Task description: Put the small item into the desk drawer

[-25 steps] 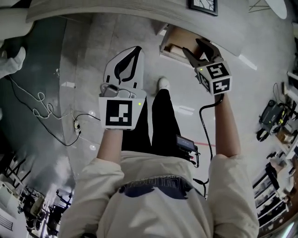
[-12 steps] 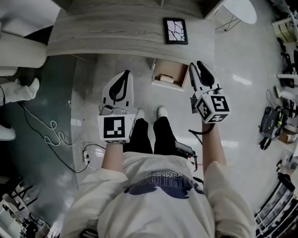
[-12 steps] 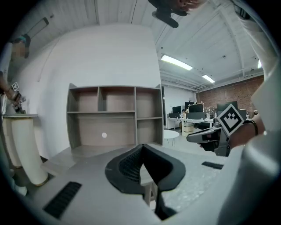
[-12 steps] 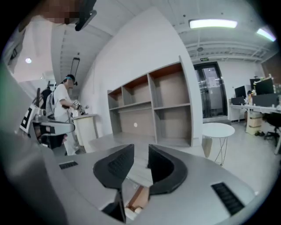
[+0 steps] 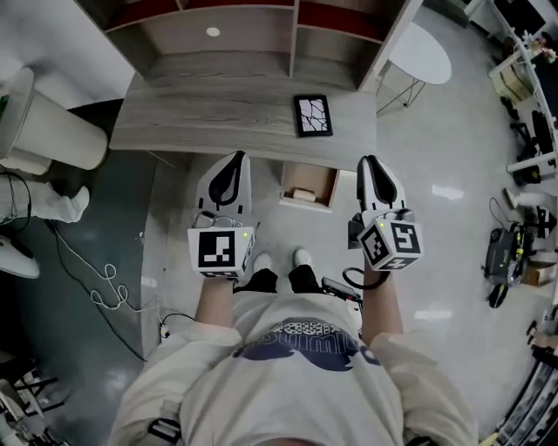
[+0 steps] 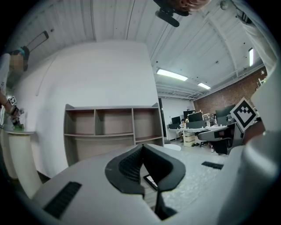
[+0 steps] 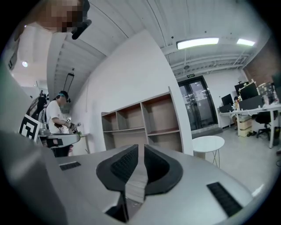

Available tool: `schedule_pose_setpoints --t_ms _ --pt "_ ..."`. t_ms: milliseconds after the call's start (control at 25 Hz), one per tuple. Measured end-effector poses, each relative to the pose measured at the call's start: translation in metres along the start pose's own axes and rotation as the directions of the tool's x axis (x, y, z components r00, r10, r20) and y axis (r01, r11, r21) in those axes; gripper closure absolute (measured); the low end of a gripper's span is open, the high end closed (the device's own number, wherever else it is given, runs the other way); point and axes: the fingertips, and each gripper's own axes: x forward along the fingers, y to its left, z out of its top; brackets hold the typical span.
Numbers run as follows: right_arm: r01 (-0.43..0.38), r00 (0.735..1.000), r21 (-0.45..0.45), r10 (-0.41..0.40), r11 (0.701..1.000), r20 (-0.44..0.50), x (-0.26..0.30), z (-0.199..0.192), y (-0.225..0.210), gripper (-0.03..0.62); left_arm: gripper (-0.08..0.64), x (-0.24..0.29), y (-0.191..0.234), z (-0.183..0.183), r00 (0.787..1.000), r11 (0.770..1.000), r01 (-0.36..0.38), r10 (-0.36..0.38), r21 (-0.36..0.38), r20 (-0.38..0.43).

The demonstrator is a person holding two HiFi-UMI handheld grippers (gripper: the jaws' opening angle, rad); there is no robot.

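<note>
The desk drawer stands pulled out under the grey desk. A small pale item lies inside it. My left gripper hangs left of the drawer, its jaws shut with nothing in them; the left gripper view shows the tips meeting. To the right of the drawer, my right gripper is closing. The right gripper view shows only a narrow gap between the pads, and nothing in it. Both grippers are apart from the drawer and point toward the desk.
A black-framed picture lies on the desk under an open shelf unit. A round white table stands at the right, a white cylinder stand at the left. Cables trail on the floor. Another person stands further off.
The right gripper has drawn back out of the drawer and its jaws have come nearly together. The head view has risen, so desk and shelves now show. Both grippers now flank the drawer.
</note>
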Motion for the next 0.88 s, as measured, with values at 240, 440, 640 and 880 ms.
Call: schedule_pose_setpoints --t_ms 240,440,640,880 --pt "0.012 0.999 -0.01 -0.012 1.0 0.035 -0.007 0.02 0.006 0.561 0.551 0.007 -0.004 0.027 0.999 1.0 0.017 -0.019 0.025 0.051" --pt "0.031 0.998 -0.067 -0.028 0.997 0.048 -0.008 0.03 0.012 0.591 0.551 0.012 -0.001 0.042 0.995 0.999 0.02 -0.024 0.041 0.092" --pt "0.049 0.995 -0.16 -0.034 0.986 0.096 -0.01 0.045 0.023 0.594 0.551 0.011 0.0 0.048 0.993 0.999 0.017 -0.023 0.049 0.116" --pt "0.069 0.985 -0.263 -0.023 0.962 0.171 -0.014 0.067 0.039 0.594 0.551 0.008 -0.002 0.058 0.989 0.998 0.016 -0.024 0.055 0.145"
